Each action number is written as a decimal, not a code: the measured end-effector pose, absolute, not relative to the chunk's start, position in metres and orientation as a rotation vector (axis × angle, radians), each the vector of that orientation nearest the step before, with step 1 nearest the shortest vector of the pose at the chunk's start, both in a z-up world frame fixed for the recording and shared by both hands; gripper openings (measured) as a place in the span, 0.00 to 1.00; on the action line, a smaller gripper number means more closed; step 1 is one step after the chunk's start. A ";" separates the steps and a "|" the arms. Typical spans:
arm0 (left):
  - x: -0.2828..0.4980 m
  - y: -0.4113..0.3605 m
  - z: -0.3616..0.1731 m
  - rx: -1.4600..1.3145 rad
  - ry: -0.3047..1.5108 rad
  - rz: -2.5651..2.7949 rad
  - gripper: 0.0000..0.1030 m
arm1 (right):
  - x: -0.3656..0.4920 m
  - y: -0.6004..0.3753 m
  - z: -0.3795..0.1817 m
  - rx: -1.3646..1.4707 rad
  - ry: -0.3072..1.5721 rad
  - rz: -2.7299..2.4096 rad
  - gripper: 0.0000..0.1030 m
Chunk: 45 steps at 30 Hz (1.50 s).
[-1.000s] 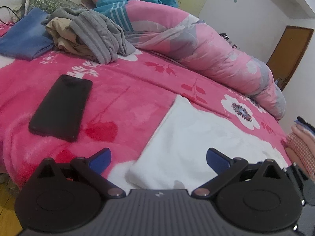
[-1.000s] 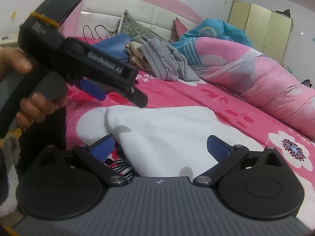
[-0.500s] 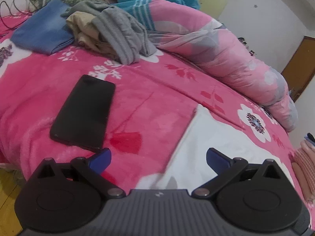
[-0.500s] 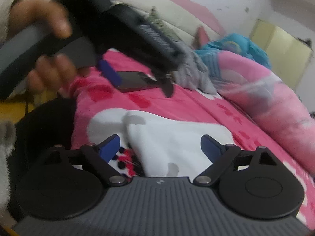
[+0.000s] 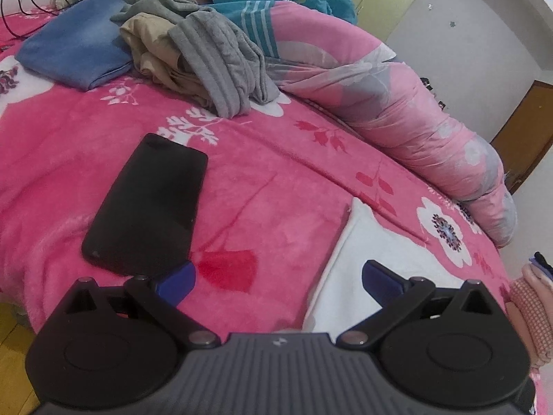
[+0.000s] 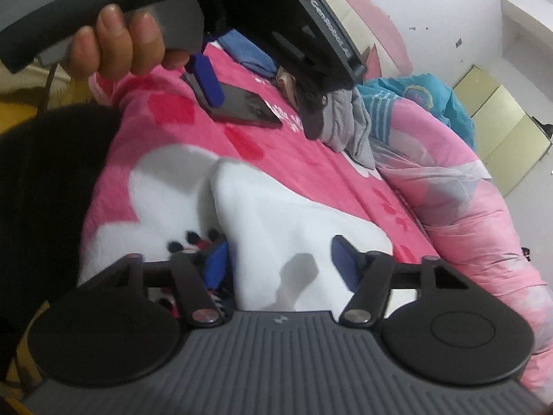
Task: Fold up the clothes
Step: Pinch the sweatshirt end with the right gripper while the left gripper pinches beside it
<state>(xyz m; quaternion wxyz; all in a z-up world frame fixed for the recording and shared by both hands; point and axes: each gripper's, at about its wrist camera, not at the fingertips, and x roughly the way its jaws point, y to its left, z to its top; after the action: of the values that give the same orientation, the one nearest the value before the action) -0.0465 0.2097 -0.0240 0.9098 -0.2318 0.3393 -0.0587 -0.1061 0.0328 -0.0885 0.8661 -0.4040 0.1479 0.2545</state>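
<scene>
A folded white garment [image 5: 376,252] [image 6: 287,221] lies flat on the pink floral blanket [image 5: 276,186]. My left gripper [image 5: 278,278] is open above the blanket, its right finger over the garment's left edge and nothing between its fingers. My right gripper [image 6: 280,263] hovers open low over the near part of the white garment, gripping nothing. In the right wrist view the left gripper [image 6: 262,100] appears at the top, held by a hand [image 6: 121,41].
A black phone [image 5: 148,200] [image 6: 242,103] lies on the blanket to the left. Farther back sit a folded blue garment [image 5: 76,41] and a heap of grey and tan clothes [image 5: 197,55]. A rolled pink quilt [image 5: 408,103] runs along the right. A cable [image 5: 20,3] lies far left.
The left gripper has swung left and up, away from the white garment toward the phone. The right gripper has tilted and moved closer over the garment. Both stay open.
</scene>
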 end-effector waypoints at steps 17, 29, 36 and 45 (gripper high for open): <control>0.014 0.209 -0.025 -0.705 0.730 -0.274 1.00 | -0.029 -0.114 -0.049 0.420 0.535 0.548 0.13; 0.082 0.184 -0.059 -0.976 0.939 -0.520 1.00 | -0.034 -0.129 -0.055 0.510 0.473 0.537 0.13; 0.117 0.159 -0.072 -0.859 1.065 -0.545 0.82 | -0.040 -0.103 -0.047 0.337 0.465 0.561 0.13; 0.144 0.116 -0.080 -0.667 1.169 -0.517 0.11 | -0.046 -0.095 -0.046 0.308 0.453 0.550 0.13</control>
<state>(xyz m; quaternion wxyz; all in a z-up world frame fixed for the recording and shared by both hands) 0.1440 0.1163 -0.0798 0.7513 -0.3055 0.5351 -0.2366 -0.0459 -0.0946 -0.0457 0.9257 0.1502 0.2209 0.2680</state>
